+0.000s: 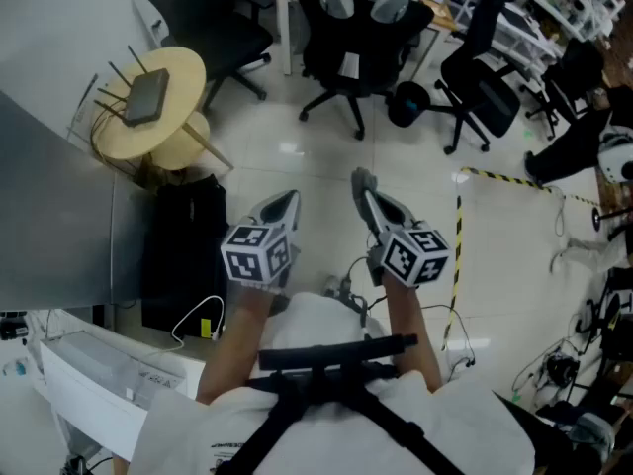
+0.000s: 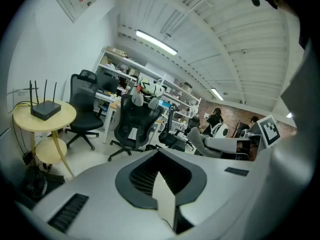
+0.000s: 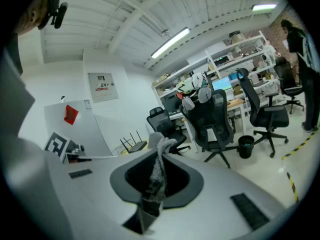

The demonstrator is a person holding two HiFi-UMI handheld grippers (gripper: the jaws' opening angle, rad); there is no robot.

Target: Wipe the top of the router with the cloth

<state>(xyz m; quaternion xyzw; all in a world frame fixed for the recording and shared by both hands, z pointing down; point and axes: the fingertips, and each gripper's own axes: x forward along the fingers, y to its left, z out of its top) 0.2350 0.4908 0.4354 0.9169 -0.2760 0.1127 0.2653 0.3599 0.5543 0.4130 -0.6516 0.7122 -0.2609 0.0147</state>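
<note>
Pale floor tiles (image 1: 297,156) run across a workroom crowded with black office chairs (image 1: 346,38) and far shelving. At the far left stands a round yellow table (image 1: 188,67), and the black router (image 1: 146,97) sits on it with its antennas up, well apart from both grippers.

The left gripper (image 1: 285,204) is held near the person's body. Its jaws are together with nothing between them.

The right gripper (image 1: 364,191) sits just beside it. Its jaws are clamped on a grey fuzzy cloth (image 3: 159,159), which pokes up past the tips.

Judging by this, the cloth is in hand but no wiping has begun. What remains is to carry the cloth across to the table, lay it on the router's top and rub it over that surface, perhaps steadying the router with the empty gripper
</note>
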